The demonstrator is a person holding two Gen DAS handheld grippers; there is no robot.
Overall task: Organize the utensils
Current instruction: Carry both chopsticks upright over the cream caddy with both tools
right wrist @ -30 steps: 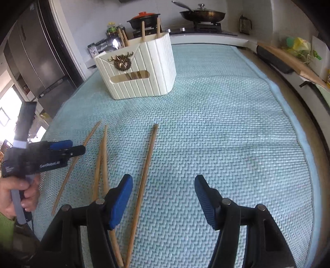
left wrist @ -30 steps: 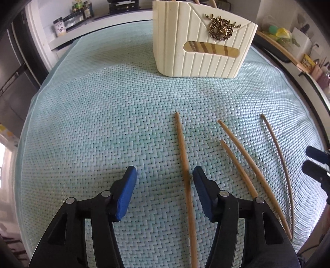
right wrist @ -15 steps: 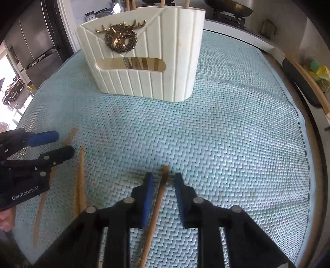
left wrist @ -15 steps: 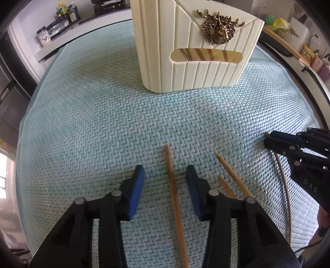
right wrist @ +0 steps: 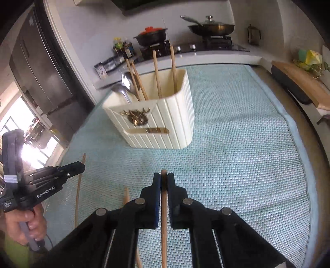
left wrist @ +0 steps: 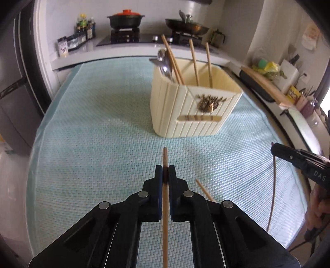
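The left gripper (left wrist: 165,175) has just been closing, and its jaws now pinch a wooden chopstick (left wrist: 165,206) that runs lengthwise between them, its tip poking out ahead of the blue pads. The right gripper (right wrist: 164,182) has likewise just closed on a second chopstick (right wrist: 164,216), held the same way along the line of its fingers. Both chopsticks are off the woven pale-green mat (left wrist: 99,144) that covers the tabletop. Ahead of both grippers stands the cream ribbed utensil holder (left wrist: 185,115) with a brass deer-head ornament (left wrist: 208,102) on its front and a slot below it. Inside it stand several chopsticks (left wrist: 193,61) and metal spoons (left wrist: 165,66), leaning toward its left side in the left wrist view. Two more chopsticks lie on the mat: one short stretch (left wrist: 204,190) shows just right of the left gripper, and a thin one (left wrist: 272,191) lies farther right, under the right gripper as seen from the left wrist. In the right wrist view a hand (right wrist: 26,224) grips the handle of the left gripper at the left edge. Behind the tabletop a stove (left wrist: 127,36) carries a black pot with a red lid (left wrist: 125,17) and a lidded pan (left wrist: 185,23).
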